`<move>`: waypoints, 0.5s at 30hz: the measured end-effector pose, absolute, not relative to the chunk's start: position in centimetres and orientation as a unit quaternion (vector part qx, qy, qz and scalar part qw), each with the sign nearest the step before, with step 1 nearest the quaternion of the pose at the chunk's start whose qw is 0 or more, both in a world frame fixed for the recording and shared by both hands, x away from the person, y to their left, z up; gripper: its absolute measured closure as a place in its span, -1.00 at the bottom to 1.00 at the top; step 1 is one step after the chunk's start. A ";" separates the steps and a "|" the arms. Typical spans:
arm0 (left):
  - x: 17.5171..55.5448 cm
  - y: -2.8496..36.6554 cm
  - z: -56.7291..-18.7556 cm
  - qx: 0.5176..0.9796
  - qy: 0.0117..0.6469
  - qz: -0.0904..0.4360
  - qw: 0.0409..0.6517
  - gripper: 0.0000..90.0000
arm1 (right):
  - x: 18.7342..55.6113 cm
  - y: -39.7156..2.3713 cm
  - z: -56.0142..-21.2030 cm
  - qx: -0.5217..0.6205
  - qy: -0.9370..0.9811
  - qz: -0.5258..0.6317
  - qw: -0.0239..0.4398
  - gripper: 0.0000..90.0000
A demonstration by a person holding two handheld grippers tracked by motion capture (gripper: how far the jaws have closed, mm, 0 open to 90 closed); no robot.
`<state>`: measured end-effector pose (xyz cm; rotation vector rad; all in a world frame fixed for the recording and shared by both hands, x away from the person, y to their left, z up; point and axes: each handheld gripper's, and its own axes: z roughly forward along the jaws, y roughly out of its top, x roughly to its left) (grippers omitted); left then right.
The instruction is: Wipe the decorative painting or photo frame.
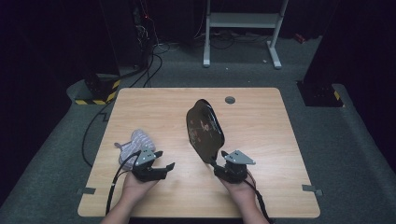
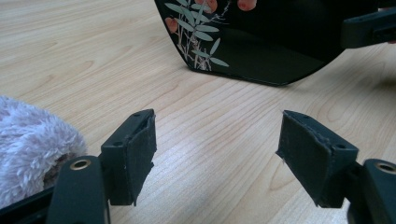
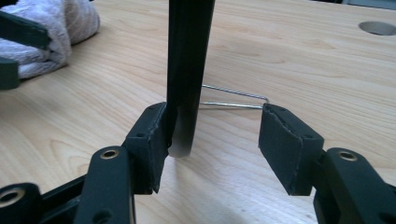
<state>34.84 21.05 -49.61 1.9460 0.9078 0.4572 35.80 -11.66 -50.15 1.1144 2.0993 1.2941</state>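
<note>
Right gripper (image 1: 218, 164) sits near the front edge of the wooden table (image 1: 261, 140), and its jaws are spread with the edge of a black lacquer tray (image 1: 204, 129) standing between them. Looking along that gripper, the tray's edge (image 3: 187, 70) leans right against the left pad while the right pad is well clear of it, so it's not really pinching anything, more like propping it. A thin wire stand (image 3: 233, 100) peeks out behind the tray on the tabletop. From above, the tray is tipped up on its edge around the middle of the table, painted side facing left, with leaves and reddish flowers (image 2: 196, 32) on it. Left gripper (image 1: 161, 168) is off to the left, jaws wide apart over bare wood with nothing in them, pointing toward the tray. Just beside it there's a fluffy pale pink cloth (image 1: 135, 144), bunched up, touching the gripper's side.
</note>
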 end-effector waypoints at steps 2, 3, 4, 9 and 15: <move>34.8 21.1 -49.6 0.790 0.367 0.185 0.455 -0.38 | 36.0 -11.9 -50.1 0.406 0.755 0.466 0.218 -0.03; 34.8 21.1 -49.6 0.790 0.368 0.185 0.455 -0.38 | 36.1 -12.0 -50.1 0.409 0.754 0.465 0.219 -0.02; 34.8 21.2 -49.6 0.790 0.367 0.185 0.455 -0.38 | 36.2 -12.2 -50.1 0.411 0.752 0.466 0.220 -0.02; 34.6 21.3 -49.6 0.788 0.370 0.185 0.456 -0.38 | 36.6 -12.8 -50.1 0.421 0.746 0.465 0.224 0.00; 34.3 21.7 -49.5 0.788 0.371 0.187 0.454 -0.37 | 37.1 -13.1 -50.1 0.429 0.741 0.465 0.228 0.04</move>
